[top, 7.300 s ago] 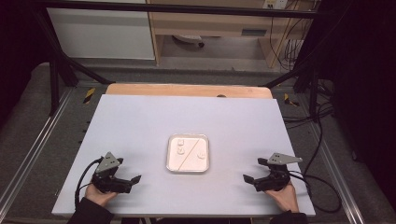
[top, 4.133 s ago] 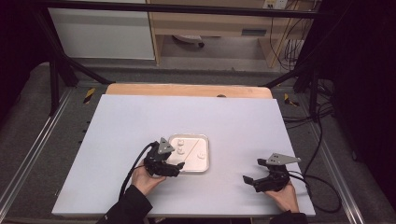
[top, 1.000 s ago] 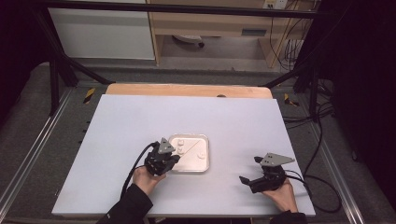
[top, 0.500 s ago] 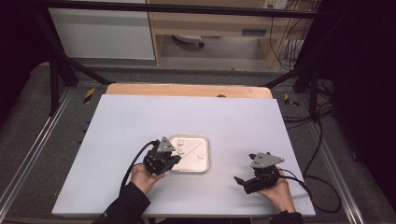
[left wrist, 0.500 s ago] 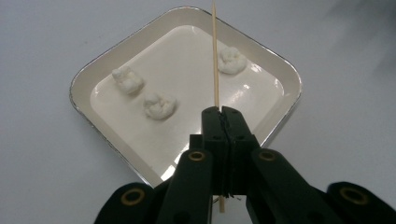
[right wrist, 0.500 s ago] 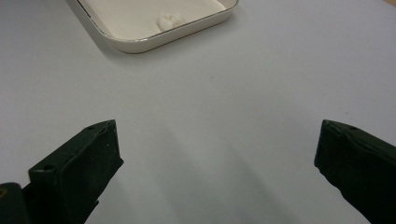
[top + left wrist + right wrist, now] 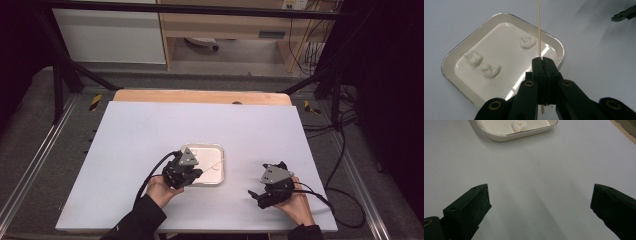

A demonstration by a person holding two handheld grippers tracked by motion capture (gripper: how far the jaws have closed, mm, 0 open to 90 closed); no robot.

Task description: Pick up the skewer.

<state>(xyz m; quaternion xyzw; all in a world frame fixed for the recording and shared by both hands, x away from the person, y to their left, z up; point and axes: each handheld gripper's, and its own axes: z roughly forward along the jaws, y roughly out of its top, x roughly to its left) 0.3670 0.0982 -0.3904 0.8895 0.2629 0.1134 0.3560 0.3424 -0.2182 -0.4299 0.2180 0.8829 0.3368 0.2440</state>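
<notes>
Over the near left edge of the tray (image 7: 218,148), the left gripper (image 7: 543,61) is pinching a thin wooden skewer (image 7: 539,27).
Its fingers are pressing fully together on the stick, which is pointing across the tray above three white lumps (image 7: 528,41); further right, the right gripper (image 7: 261,195) is hovering over the bench (image 7: 150,125), fingers spreading wide and holding nothing.

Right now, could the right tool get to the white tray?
Probably yes. The right tool stands open beside the tray, with bare table between them. The left tool, shut on the skewer, works the tray's other side.
</notes>
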